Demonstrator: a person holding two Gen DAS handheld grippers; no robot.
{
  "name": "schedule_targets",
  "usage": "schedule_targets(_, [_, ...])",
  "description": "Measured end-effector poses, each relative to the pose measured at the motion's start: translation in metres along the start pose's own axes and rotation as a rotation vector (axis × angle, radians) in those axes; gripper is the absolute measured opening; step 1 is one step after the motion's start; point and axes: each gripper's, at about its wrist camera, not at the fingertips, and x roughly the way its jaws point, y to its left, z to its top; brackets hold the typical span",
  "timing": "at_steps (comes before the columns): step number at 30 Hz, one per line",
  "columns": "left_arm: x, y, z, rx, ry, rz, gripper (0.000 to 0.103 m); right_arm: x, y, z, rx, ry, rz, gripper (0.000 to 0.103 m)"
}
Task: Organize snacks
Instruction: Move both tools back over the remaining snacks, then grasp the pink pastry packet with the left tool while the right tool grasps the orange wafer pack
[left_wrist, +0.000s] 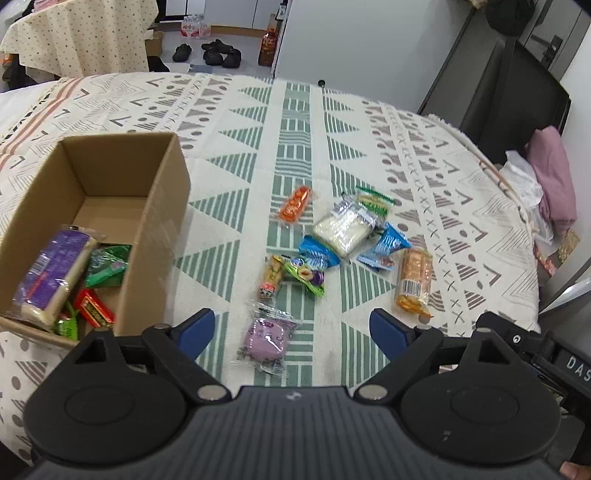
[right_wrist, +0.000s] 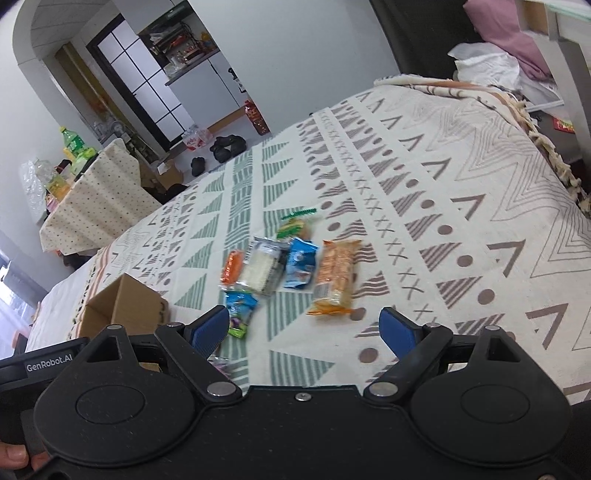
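An open cardboard box (left_wrist: 162, 206) stands at the left on the patterned cloth and holds several snacks, among them a purple-wrapped bar (left_wrist: 51, 273), a green packet (left_wrist: 107, 267) and a red packet (left_wrist: 94, 308). Loose snacks lie to its right: a purple round cake (left_wrist: 267, 338), an orange packet (left_wrist: 295, 203), a white wafer pack (left_wrist: 343, 230), blue packets (left_wrist: 388, 245) and an orange cracker pack (left_wrist: 413, 282). My left gripper (left_wrist: 291, 330) is open and empty, just above the purple cake. My right gripper (right_wrist: 304, 330) is open and empty, near the orange cracker pack (right_wrist: 334, 277); the box (right_wrist: 122, 310) is at its left.
A dark chair back (left_wrist: 509, 85) and pink fabric (left_wrist: 554, 177) sit past the table's right edge. A second clothed table (left_wrist: 81, 37), shoes (left_wrist: 218, 51) and a bottle (left_wrist: 267, 48) stand on the floor beyond the far edge.
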Motion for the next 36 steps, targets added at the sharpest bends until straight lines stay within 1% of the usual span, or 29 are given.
schedule_targets(9, [0.039, -0.004, 0.001, 0.005, 0.048, 0.044, 0.081, 0.027, -0.022, 0.000, 0.064, 0.020, 0.016, 0.087])
schedule_targets(13, [0.059, -0.003, 0.001, 0.008, 0.086, 0.070, 0.081, 0.045, -0.029, 0.002, 0.086, 0.046, 0.020, 0.083])
schedule_targets(19, [0.084, 0.004, -0.006, 0.009, 0.153, 0.107, 0.074, 0.072, -0.034, 0.007, 0.099, 0.080, 0.028, 0.078])
schedule_targets(20, [0.088, 0.006, -0.007, 0.007, 0.166, 0.112, 0.071, 0.076, -0.035, 0.008, 0.104, 0.086, 0.031, 0.077])
schedule_targets(21, [0.092, 0.007, -0.008, 0.004, 0.179, 0.114, 0.065, 0.080, -0.036, 0.008, 0.107, 0.090, 0.035, 0.077])
schedule_targets(23, [0.098, 0.011, -0.010, -0.004, 0.195, 0.120, 0.057, 0.087, -0.035, 0.010, 0.097, 0.096, 0.026, 0.077])
schedule_targets(24, [0.098, 0.012, -0.010, -0.004, 0.187, 0.128, 0.050, 0.090, -0.034, 0.011, 0.086, 0.097, 0.019, 0.077])
schedule_targets(26, [0.099, 0.011, -0.008, 0.000, 0.172, 0.138, 0.039, 0.096, -0.032, 0.013, 0.064, 0.098, 0.014, 0.077])
schedule_targets(29, [0.099, 0.012, -0.001, -0.016, 0.166, 0.130, 0.034, 0.105, -0.030, 0.015, 0.052, 0.108, 0.014, 0.077])
schedule_targets(32, [0.097, 0.014, 0.005, -0.024, 0.165, 0.117, 0.033, 0.114, -0.027, 0.017, 0.040, 0.114, 0.009, 0.076])
schedule_targets(36, [0.091, 0.015, 0.009, -0.029, 0.151, 0.113, 0.032, 0.121, -0.022, 0.021, 0.024, 0.105, 0.010, 0.073])
